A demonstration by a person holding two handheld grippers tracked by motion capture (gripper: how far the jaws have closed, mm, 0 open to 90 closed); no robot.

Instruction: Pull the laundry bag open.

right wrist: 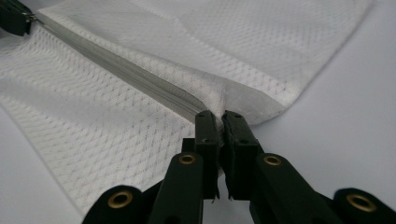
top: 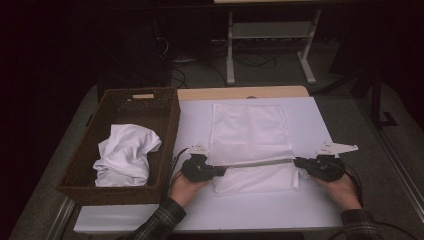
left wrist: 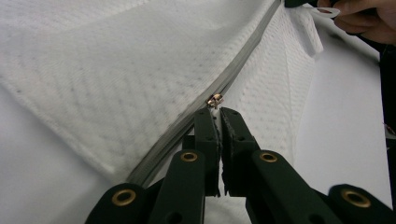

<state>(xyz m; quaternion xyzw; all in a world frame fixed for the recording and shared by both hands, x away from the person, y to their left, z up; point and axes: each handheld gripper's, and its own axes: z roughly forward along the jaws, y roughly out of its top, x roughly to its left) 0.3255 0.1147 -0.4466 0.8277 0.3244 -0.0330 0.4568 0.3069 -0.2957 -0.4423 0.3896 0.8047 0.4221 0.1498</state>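
A white mesh bag (top: 248,129) lies flat on the white table, with a grey zipper (top: 257,162) running across its near part. My left gripper (top: 220,171) is at the zipper's left end, shut on the small brass zipper pull (left wrist: 215,100). In the left gripper view the jaws (left wrist: 219,114) meet just below the pull. My right gripper (top: 298,161) is shut on the bag's fabric at the zipper's right end. In the right gripper view it (right wrist: 219,116) pinches the bag corner (right wrist: 247,100) where the zipper (right wrist: 121,70) ends. The zipper is pulled straight between the two grippers.
A dark wicker basket (top: 167,125) stands at the table's left, holding a crumpled white cloth (top: 127,152). The white table top (top: 320,125) shows bare on the bag's right. Beyond the table, a white frame (top: 270,30) stands on the dark floor.
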